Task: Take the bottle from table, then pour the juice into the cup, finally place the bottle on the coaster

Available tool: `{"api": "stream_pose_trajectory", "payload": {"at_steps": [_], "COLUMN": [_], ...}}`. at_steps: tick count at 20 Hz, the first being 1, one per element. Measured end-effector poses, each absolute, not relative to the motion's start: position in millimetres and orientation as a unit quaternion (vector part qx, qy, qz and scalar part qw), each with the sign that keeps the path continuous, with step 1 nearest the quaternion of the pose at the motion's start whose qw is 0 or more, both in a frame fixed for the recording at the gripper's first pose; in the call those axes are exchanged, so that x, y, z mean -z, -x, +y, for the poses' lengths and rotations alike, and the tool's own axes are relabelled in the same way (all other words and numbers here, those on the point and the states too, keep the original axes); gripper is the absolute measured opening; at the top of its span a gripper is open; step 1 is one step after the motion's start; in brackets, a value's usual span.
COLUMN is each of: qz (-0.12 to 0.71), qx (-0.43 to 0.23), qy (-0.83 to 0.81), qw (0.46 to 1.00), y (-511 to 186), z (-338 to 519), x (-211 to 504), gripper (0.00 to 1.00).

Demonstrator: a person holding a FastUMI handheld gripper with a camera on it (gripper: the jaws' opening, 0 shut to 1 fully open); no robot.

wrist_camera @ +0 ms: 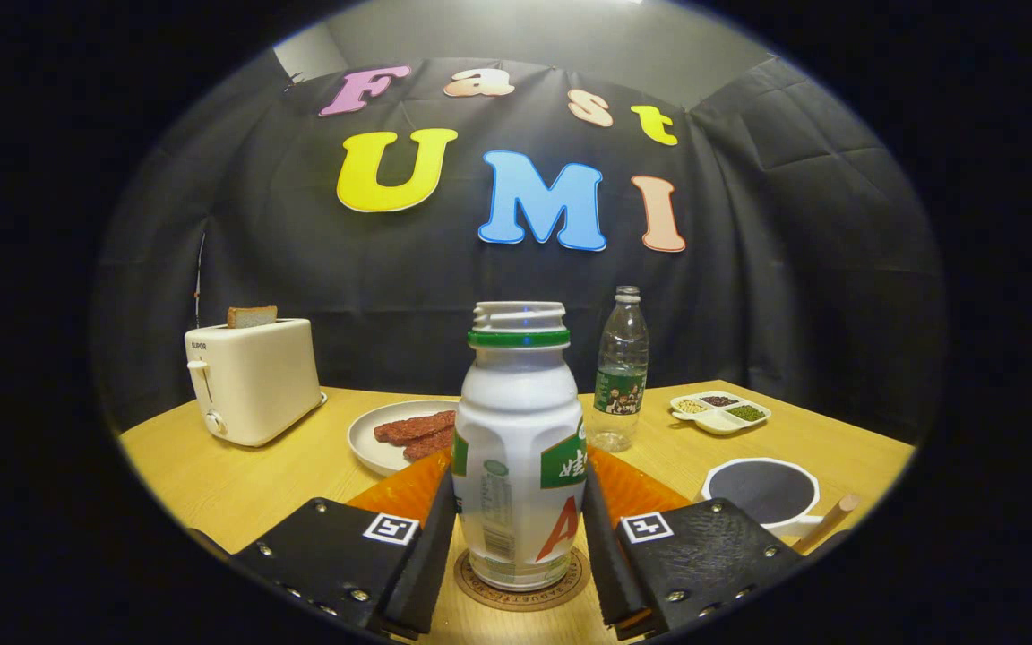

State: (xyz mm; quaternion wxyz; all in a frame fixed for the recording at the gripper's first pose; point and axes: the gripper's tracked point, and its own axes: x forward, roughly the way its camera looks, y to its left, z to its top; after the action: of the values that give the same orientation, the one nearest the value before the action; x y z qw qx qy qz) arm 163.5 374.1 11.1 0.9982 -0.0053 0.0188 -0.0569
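Observation:
A white juice bottle with a green collar and no cap stands upright on a round brown coaster on the wooden table. My gripper is around the bottle's body, with a finger pressed against each side, so it is shut on the bottle. To the right, just beyond the right finger, sits a white cup with a dark inside and a wooden handle.
Beyond the fingers stand a clear plastic water bottle, a white plate with reddish slices, a cream toaster with bread in it at the far left, and a divided dish of beans at the far right.

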Motion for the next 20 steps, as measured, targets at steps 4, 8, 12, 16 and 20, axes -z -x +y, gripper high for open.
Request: {"api": "stream_pose_trajectory", "payload": {"at_steps": [4, 8, 12, 16, 20], "qz": [0.006, 0.000, -0.003, -0.016, -0.033], "qx": [0.057, 0.041, 0.037, 0.015, -0.003], "qy": [-0.019, -0.036, -0.024, -0.026, -0.023], "qw": [0.998, 0.999, 0.999, 0.999, 0.999], "y": [-161.3, -161.9, -157.1, -146.4, -118.4], "z": [371.5, 378.0, 379.9, 388.2, 389.4], "x": [-12.8, -10.3, -14.8, -30.2, -58.5], "gripper": [0.67, 0.83, 0.99, 0.99, 0.99]}}
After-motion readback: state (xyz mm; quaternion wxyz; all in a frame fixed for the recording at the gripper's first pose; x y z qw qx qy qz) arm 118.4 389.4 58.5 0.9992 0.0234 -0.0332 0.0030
